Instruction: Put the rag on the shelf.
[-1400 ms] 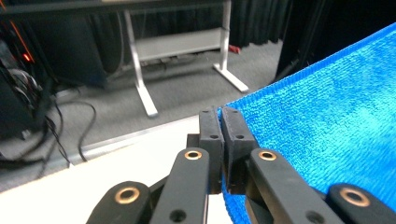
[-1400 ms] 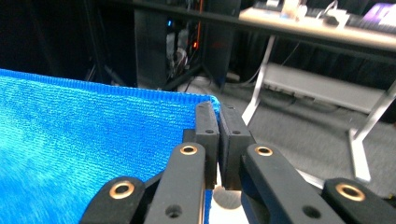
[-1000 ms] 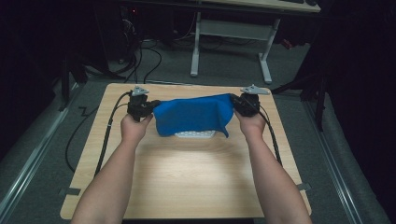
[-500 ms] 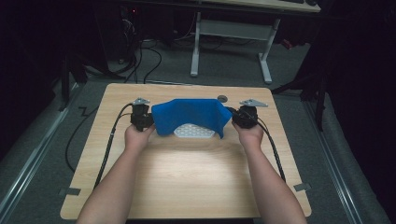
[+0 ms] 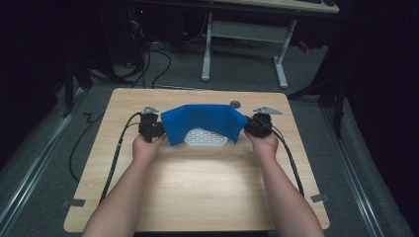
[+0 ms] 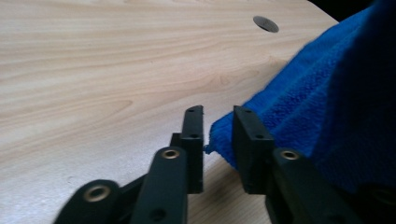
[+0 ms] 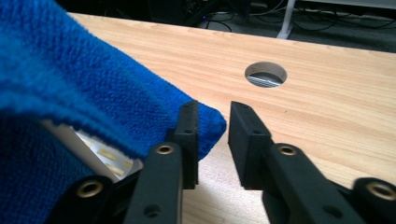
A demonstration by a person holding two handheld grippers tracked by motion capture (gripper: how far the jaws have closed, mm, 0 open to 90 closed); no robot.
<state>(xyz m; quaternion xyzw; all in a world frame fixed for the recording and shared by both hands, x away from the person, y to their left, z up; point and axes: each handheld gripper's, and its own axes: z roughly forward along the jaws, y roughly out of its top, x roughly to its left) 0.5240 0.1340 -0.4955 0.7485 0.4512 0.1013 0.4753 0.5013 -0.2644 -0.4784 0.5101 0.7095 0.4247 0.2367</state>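
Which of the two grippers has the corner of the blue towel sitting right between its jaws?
The left gripper: the blue towel corner pokes into its jaw gap. At the right gripper the corner lies against one jaw's outer side.

A light wooden table (image 5: 197,187) with rounded corners stands on grey carpet, its grain running across its width. Near the far edge a round cable hole (image 5: 235,104) opens through the top. A white perforated tray (image 5: 205,138) lies flat on the far half, and a blue terry towel (image 5: 202,120) is draped over it, its far edge resting on the wood, its ends lifted at each side. Two black cables (image 5: 116,153) trail across the left and right parts of the top.
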